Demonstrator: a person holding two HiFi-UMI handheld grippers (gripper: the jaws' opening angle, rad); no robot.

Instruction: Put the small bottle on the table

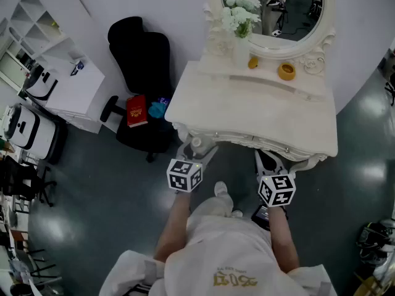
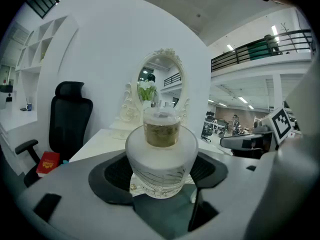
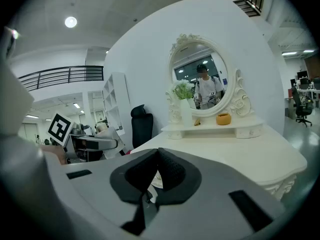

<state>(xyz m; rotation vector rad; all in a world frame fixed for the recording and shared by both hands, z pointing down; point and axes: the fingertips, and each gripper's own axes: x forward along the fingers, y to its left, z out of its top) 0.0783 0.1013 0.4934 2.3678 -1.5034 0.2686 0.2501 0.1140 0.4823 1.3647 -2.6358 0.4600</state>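
Observation:
The small bottle [image 2: 161, 154] is frosted glass with a clear cap over yellowish contents. It sits upright between the pads of my left gripper [image 2: 160, 173], which is shut on it with its jaws standing wide. In the head view the bottle [image 1: 196, 144] hangs just off the front left edge of the white dressing table [image 1: 247, 113], in my left gripper [image 1: 195, 149]. My right gripper [image 3: 156, 171] is shut with nothing in it. In the head view it [image 1: 266, 160] is held below the table's front edge.
At the back of the table stand an oval mirror [image 1: 278, 11], a vase of white flowers [image 1: 241, 29], an orange cup [image 1: 286, 71] and a small yellow item [image 1: 253, 62]. A black office chair [image 1: 141, 54] with a red book [image 1: 136, 110] is left of it, beside a white cabinet [image 1: 77, 91].

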